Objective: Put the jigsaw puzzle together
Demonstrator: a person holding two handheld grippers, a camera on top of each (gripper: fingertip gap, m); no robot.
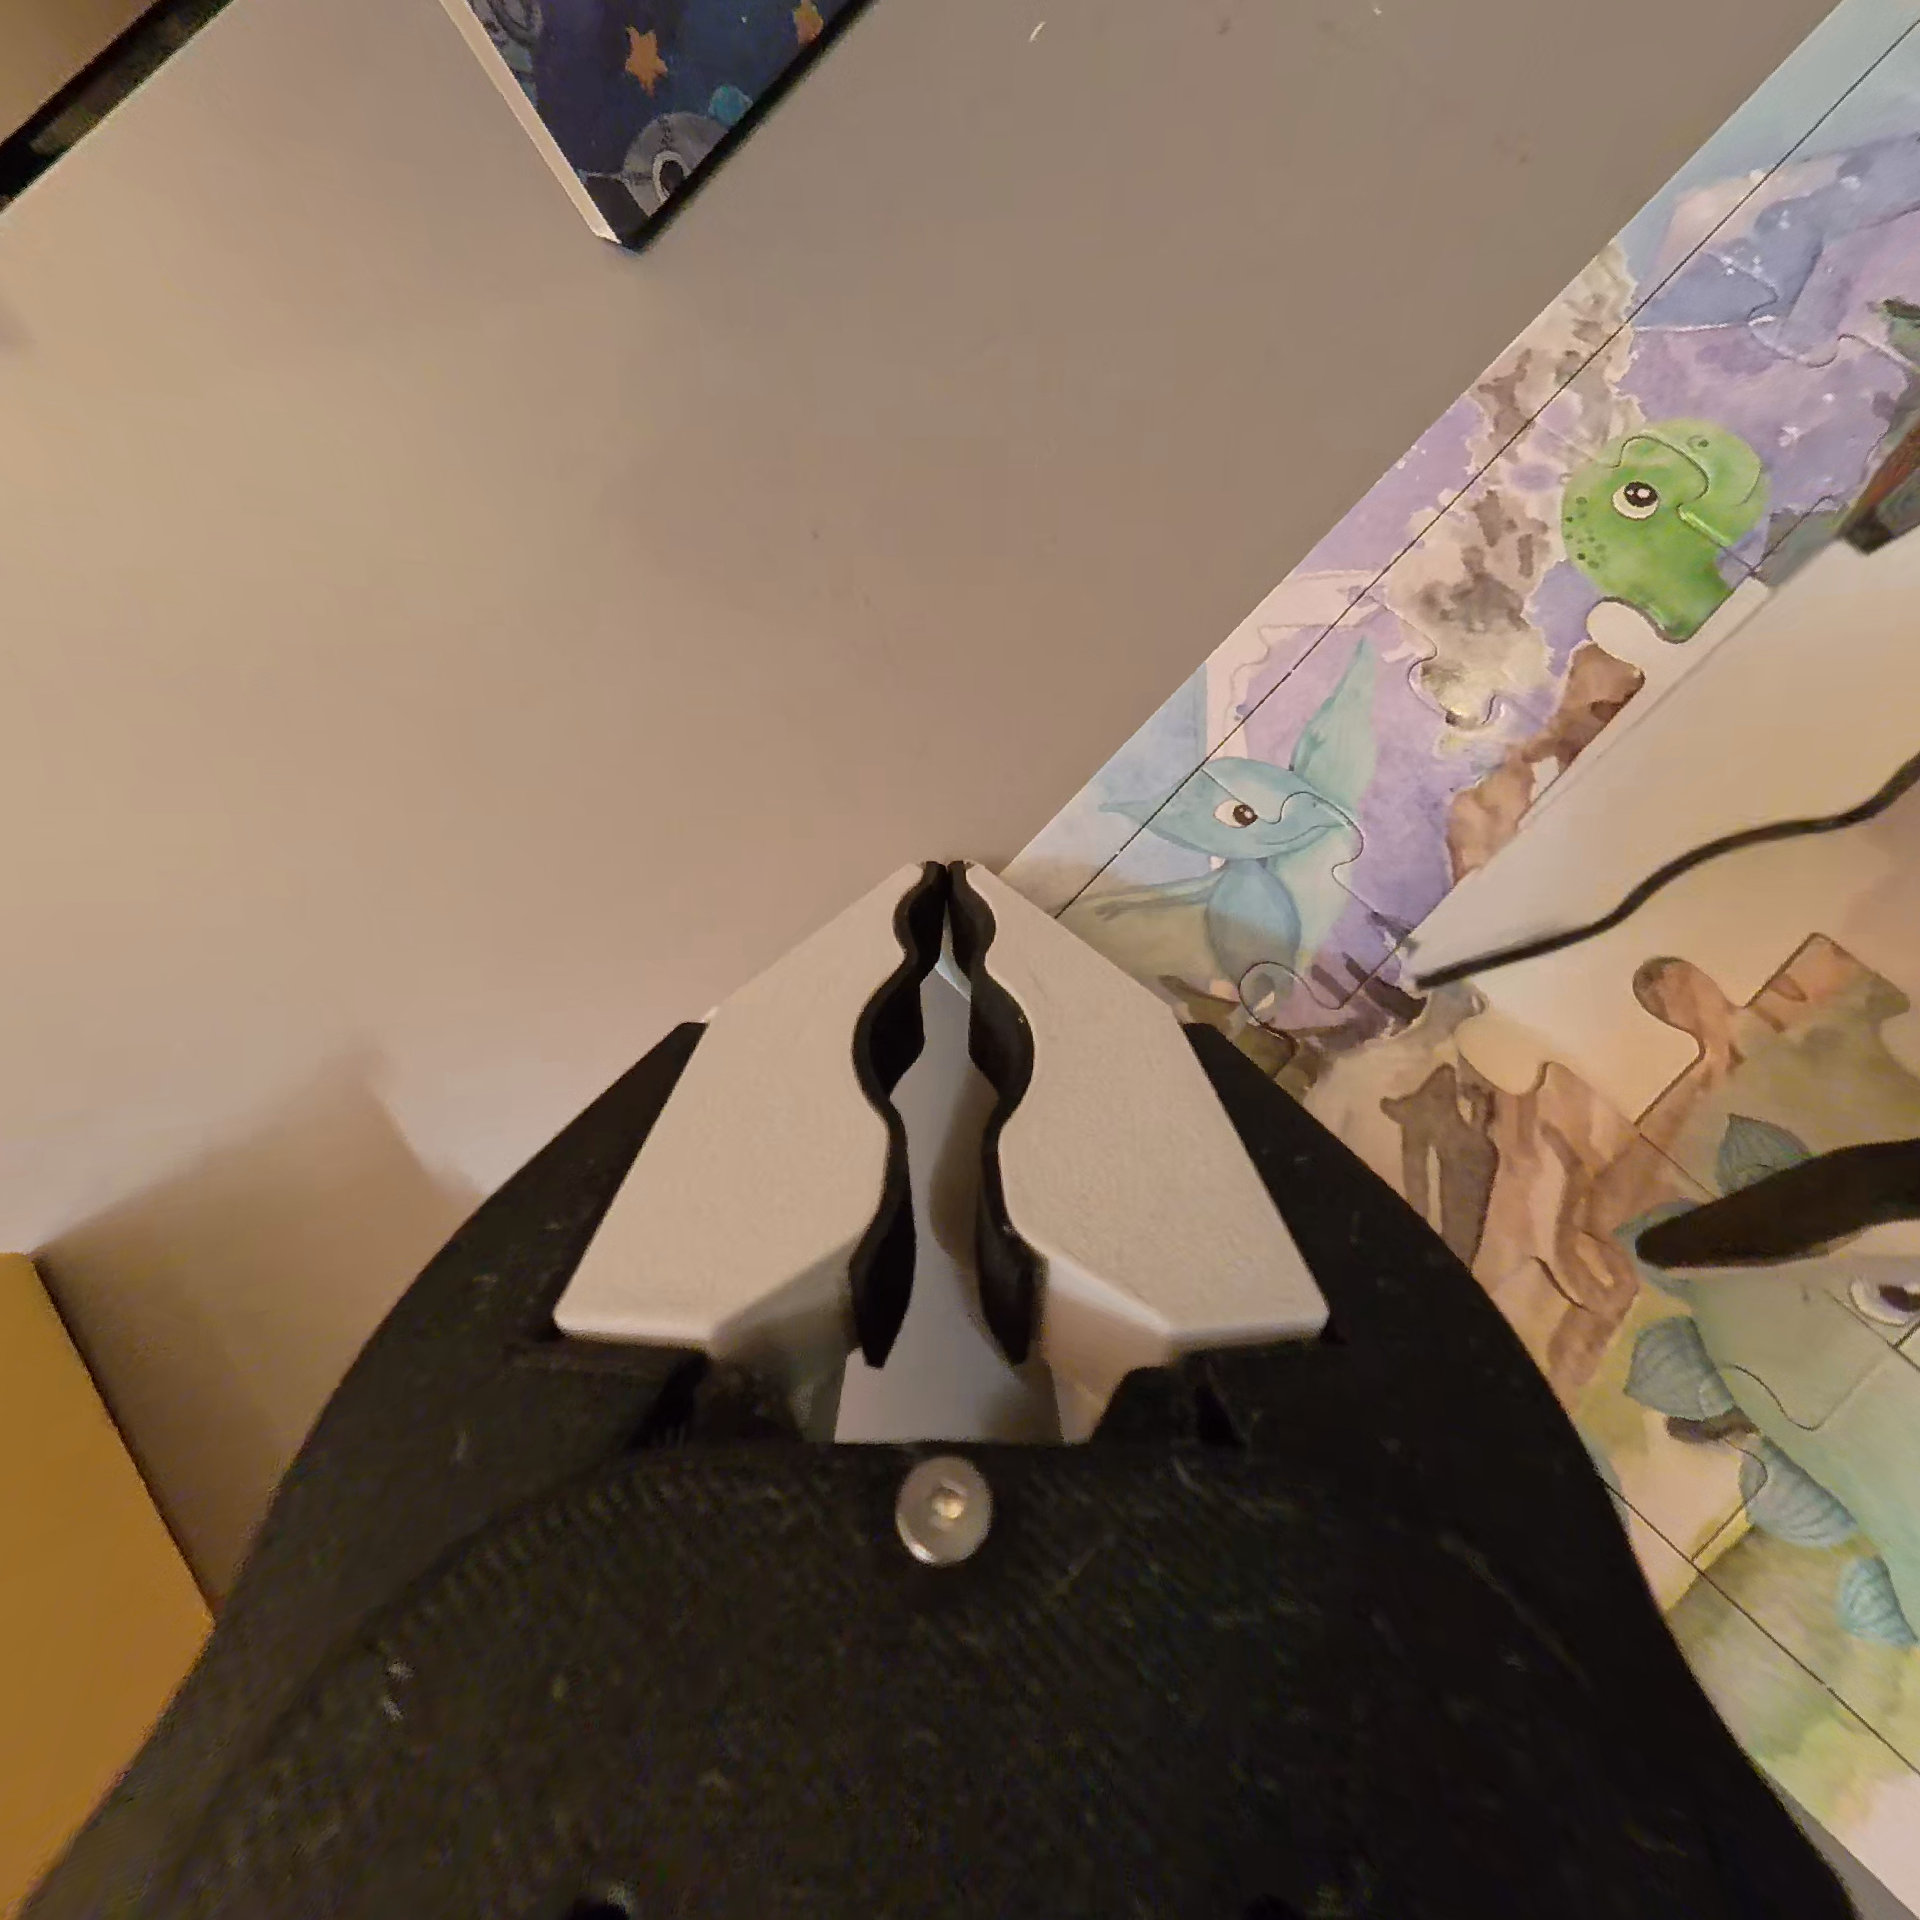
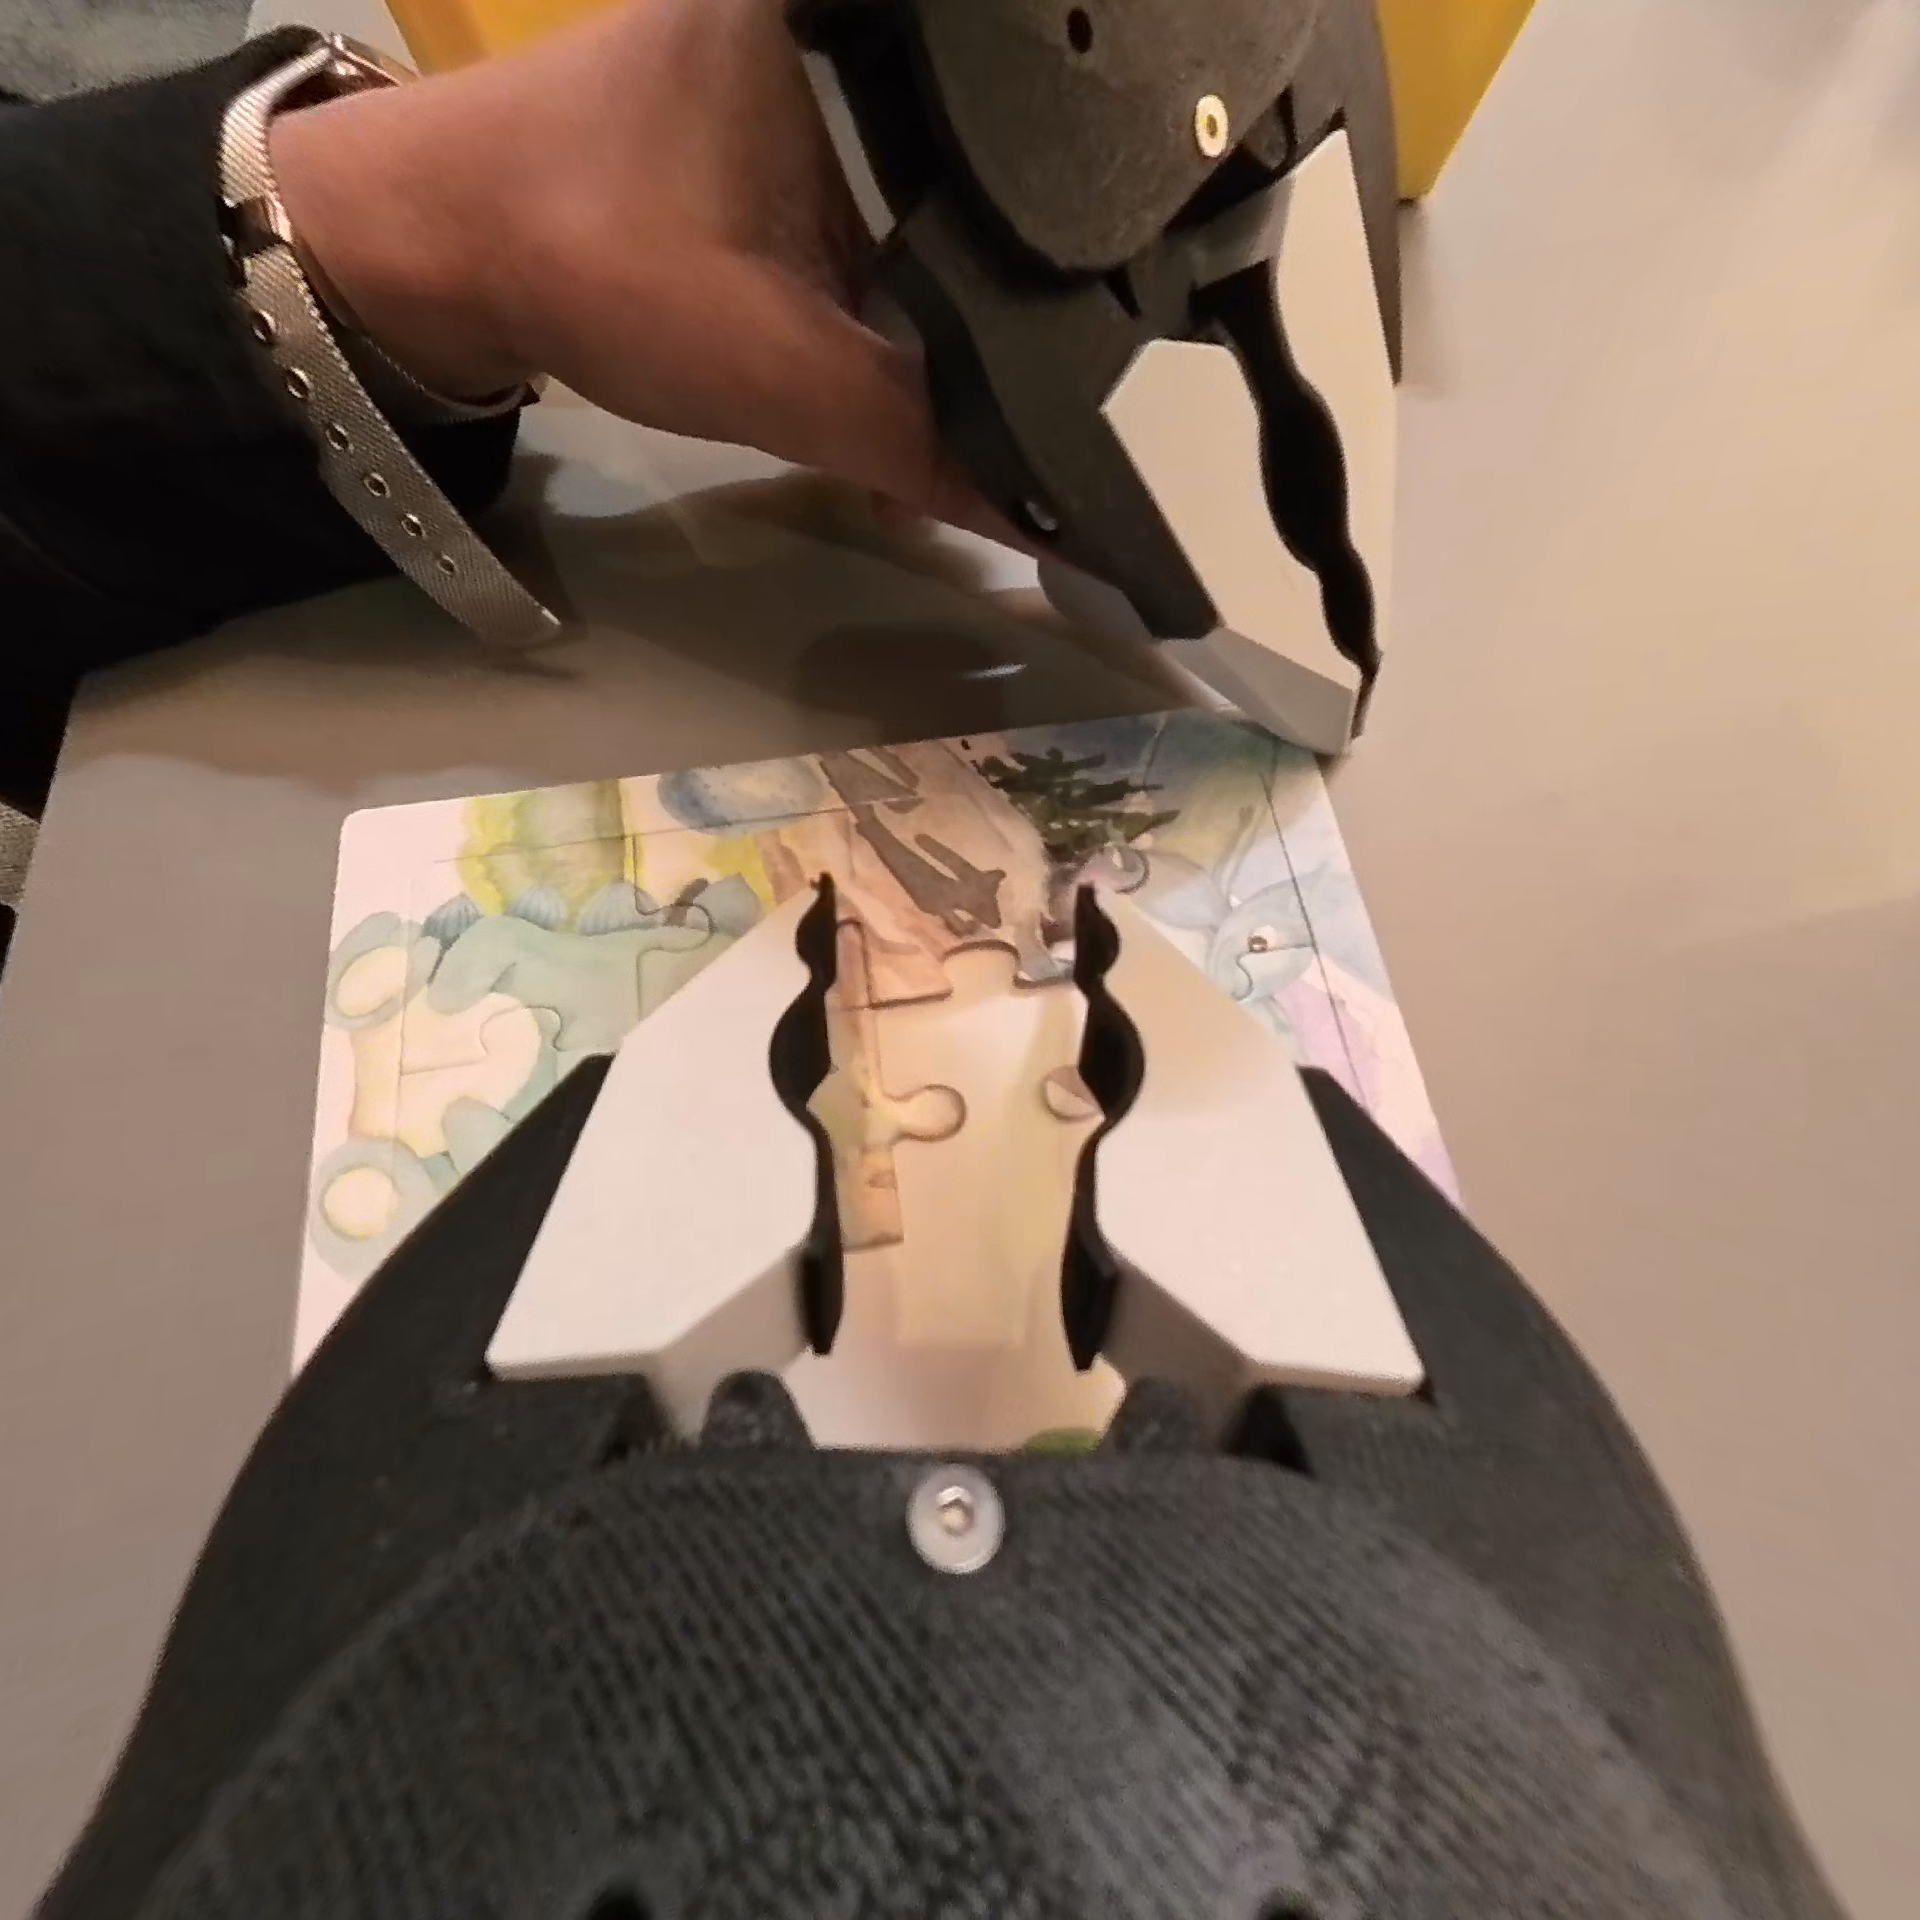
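Observation:
The jigsaw board (image 2: 358,1226) lies flat on the pale table, with watercolour dragon pieces fitted in it. A bare white slot (image 2: 992,1174) shows in its middle. My right gripper (image 2: 956,899) is open and empty, hovering low over that slot. My left gripper (image 1: 948,873) is shut with nothing visible between its jaws, its tips on the table just beside the board's corner. It also shows in the right wrist view (image 2: 1361,681), held by a hand (image 2: 623,260). In the left wrist view the board (image 1: 1143,821) runs along the right, with the right gripper's fingers (image 1: 1766,1195) over it.
A blue starry box or picture (image 1: 644,104) lies at the far edge of the table. A yellow box (image 1: 62,1558) stands by my left gripper and also shows in the right wrist view (image 2: 1455,94). A dark sleeve with a metal mesh watch strap (image 2: 343,416) rests left of the board.

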